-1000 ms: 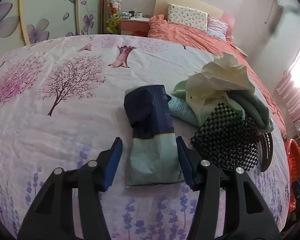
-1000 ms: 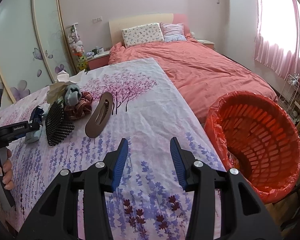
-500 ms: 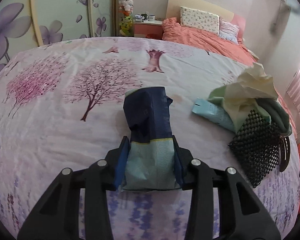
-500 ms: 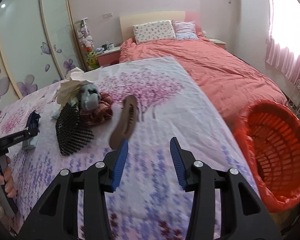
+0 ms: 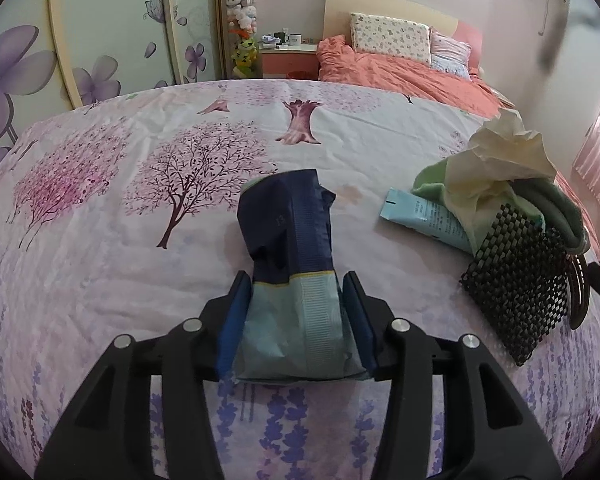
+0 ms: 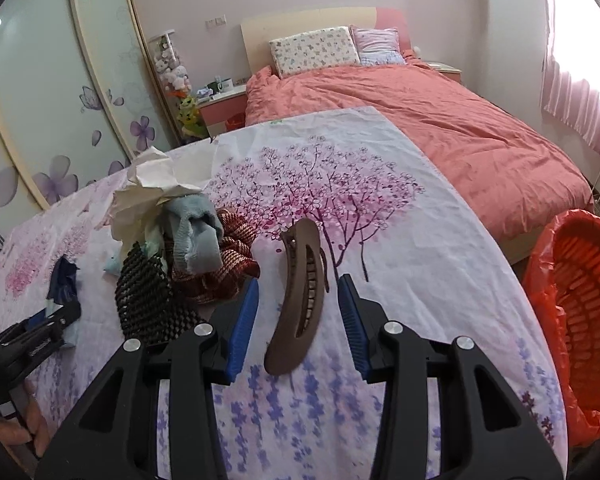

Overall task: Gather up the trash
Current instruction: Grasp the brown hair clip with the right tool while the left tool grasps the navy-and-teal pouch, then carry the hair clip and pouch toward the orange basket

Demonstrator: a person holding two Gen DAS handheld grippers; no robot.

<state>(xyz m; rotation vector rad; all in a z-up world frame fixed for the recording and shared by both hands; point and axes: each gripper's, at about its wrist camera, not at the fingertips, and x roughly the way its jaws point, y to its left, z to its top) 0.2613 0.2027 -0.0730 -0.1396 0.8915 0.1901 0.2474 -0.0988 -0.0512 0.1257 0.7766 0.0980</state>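
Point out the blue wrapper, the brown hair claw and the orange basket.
blue wrapper (image 5: 288, 232): left wrist view, dark upper half.
brown hair claw (image 6: 300, 300): right wrist view, middle of its body.
orange basket (image 6: 580, 300): right wrist view, inner slatted wall.

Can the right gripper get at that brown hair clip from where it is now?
Probably yes: the hair clip already lies between the right gripper's open fingers, untouched, with nothing over it.

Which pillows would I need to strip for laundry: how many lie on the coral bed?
2. A white floral-print pillow leans on the headboard; a smaller pink striped pillow sits beside it, toward the window. Others could be hidden under the quilt.
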